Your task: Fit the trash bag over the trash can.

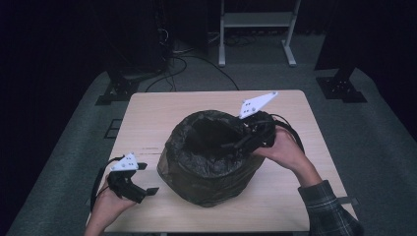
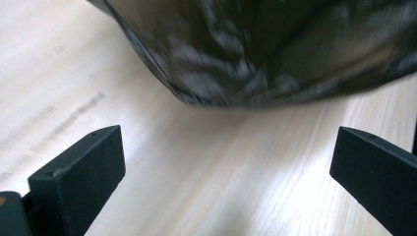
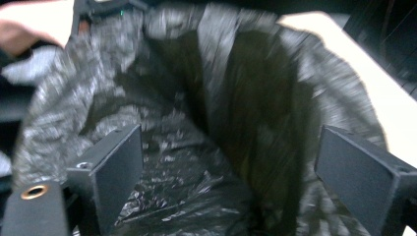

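A round bin lined with a crinkled black bag (image 1: pixel 211 160) stands in the middle of the light wooden table (image 1: pixel 147 113). My left gripper (image 1: pixel 147 178) hovers low over the table at the bin's near-left side, a little apart from it, jaws wide open with nothing between them. In the left gripper view the gripper (image 2: pixel 228 135) faces the bag's lower bulge (image 2: pixel 255 54) across bare wood. My right gripper (image 1: pixel 239 143) reaches over the bin's right rim, pointing into the opening. Its jaws (image 3: pixel 231 132) stand open above the bag's dark inside (image 3: pixel 196 98), gripping nothing.
A person's hand (image 3: pixel 29 24) appears beyond the bag's far rim in the right gripper view. Behind the table stand a white frame (image 1: pixel 255 19), two black floor stands (image 1: pixel 118 91) (image 1: pixel 342 86) and loose cables (image 1: pixel 182 64) on grey carpet.
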`<act>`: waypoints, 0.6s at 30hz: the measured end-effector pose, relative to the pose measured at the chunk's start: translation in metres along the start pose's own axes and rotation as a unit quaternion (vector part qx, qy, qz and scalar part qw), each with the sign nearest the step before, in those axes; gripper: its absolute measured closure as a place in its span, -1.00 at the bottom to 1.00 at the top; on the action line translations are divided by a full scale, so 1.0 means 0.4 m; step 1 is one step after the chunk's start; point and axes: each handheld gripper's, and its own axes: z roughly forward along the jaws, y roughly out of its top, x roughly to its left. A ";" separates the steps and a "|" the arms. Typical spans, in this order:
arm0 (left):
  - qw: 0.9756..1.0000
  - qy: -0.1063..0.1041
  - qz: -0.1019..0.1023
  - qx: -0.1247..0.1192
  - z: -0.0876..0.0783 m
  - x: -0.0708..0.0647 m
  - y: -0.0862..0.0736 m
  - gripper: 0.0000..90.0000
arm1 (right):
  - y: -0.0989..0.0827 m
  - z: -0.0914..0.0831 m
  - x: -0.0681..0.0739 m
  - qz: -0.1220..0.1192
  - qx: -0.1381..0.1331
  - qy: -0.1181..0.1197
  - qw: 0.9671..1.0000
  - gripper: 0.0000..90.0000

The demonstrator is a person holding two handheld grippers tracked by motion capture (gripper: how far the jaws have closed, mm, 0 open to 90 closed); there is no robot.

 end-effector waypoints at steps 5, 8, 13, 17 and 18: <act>1.000 0.004 0.004 0.019 0.041 -0.006 -0.027 -1.00 | -0.004 0.048 -0.002 -0.004 0.064 0.010 0.998 -0.78; 0.999 0.007 0.006 0.032 0.058 -0.007 -0.033 -1.00 | -0.005 0.071 0.001 -0.009 0.110 0.014 0.994 -0.78; 0.999 0.004 0.005 0.041 0.077 -0.008 -0.044 -1.00 | 0.000 0.086 0.002 -0.014 0.152 0.024 0.988 -0.78; 0.999 0.001 0.006 0.051 0.087 -0.008 -0.049 -1.00 | 0.002 0.094 0.010 -0.023 0.195 0.025 0.980 -0.79; 0.999 0.003 0.008 0.053 0.090 -0.008 -0.050 -1.00 | 0.004 0.097 0.012 -0.021 0.211 0.024 0.977 -0.79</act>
